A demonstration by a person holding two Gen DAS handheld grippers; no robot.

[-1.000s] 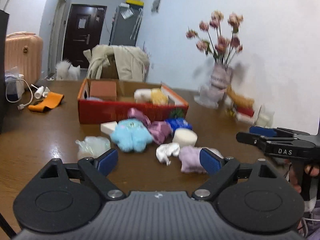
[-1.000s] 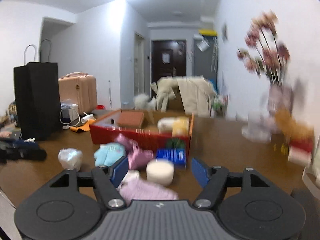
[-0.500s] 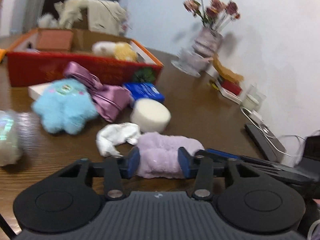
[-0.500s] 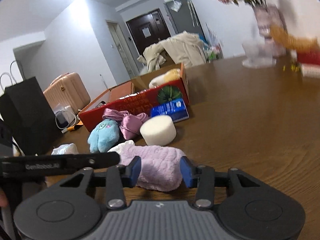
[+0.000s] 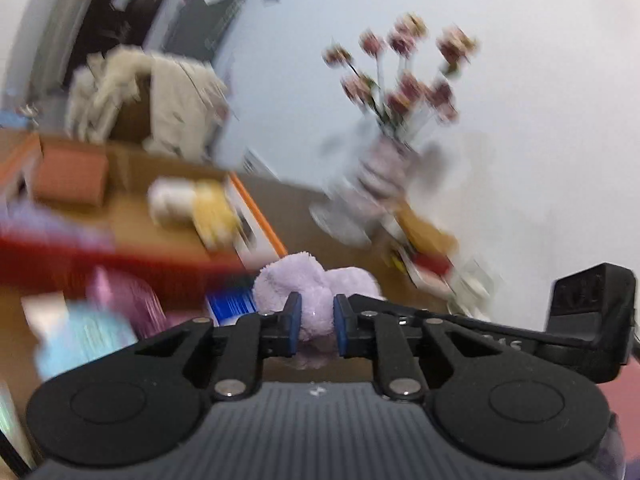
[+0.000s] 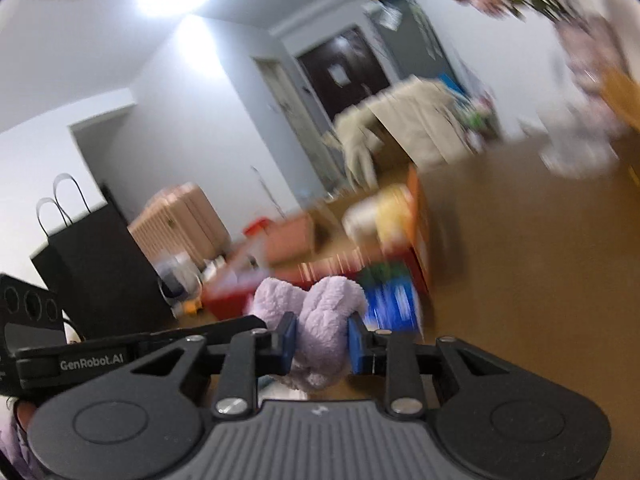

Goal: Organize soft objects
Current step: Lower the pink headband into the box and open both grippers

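Both grippers pinch the same fluffy lilac towel [image 5: 308,280], held up off the table. My left gripper [image 5: 314,322] is shut on one end of it. My right gripper [image 6: 322,338] is shut on the other end of the lilac towel [image 6: 316,312]. The two grippers sit side by side: the right one shows at the right of the left wrist view [image 5: 520,344], the left one at the left of the right wrist view [image 6: 120,356]. The red cardboard box [image 5: 120,264] lies ahead and left, holding a brown block [image 5: 70,176] and a white and yellow soft toy [image 5: 196,208].
On the brown table [image 6: 520,264] in front of the box lie a blue packet [image 5: 232,302], a pink satin cloth [image 5: 120,296] and a light blue plush [image 5: 84,344]. A vase of pink flowers [image 5: 384,168] stands right. A black bag [image 6: 96,264] stands left.
Both grippers have closed tighter on the lilac towel and lifted it off the table, moving toward the red box. The view is blurred by motion.
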